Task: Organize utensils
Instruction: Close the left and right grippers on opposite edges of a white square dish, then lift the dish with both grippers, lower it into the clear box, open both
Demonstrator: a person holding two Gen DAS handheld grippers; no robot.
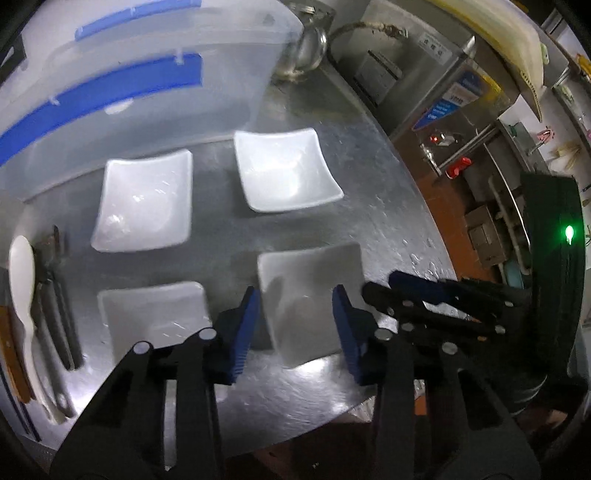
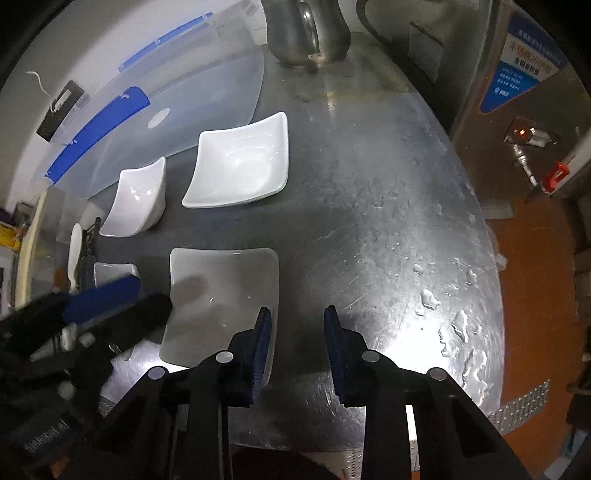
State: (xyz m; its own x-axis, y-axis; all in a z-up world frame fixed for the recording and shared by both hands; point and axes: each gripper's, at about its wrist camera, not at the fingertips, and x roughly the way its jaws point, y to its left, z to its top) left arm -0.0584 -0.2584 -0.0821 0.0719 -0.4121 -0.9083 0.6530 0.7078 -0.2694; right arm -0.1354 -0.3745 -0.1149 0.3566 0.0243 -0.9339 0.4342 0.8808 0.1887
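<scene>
Several white square dishes lie on a steel table (image 1: 317, 384): a far-left dish (image 1: 144, 203), a far-right dish (image 1: 284, 168), a near-left dish (image 1: 155, 317) and a near-right dish (image 1: 314, 299). Utensils lie at the table's left edge: a white spoon (image 1: 23, 288), dark-handled utensils (image 1: 59, 314) and a brown-handled one (image 1: 14, 354). My left gripper (image 1: 295, 295) is open and empty above the near-right dish. My right gripper (image 2: 295, 314) is open and empty over that dish's (image 2: 221, 295) right edge. The left gripper (image 2: 110, 299) shows at left in the right wrist view.
A clear plastic bin with blue handles (image 1: 140, 85) stands behind the dishes. A metal kettle (image 2: 306, 33) stands at the back. Steel kitchen equipment (image 1: 436, 74) lines the right. Water drops (image 2: 454, 321) lie near the table's right edge, beyond which is orange floor (image 2: 532, 277).
</scene>
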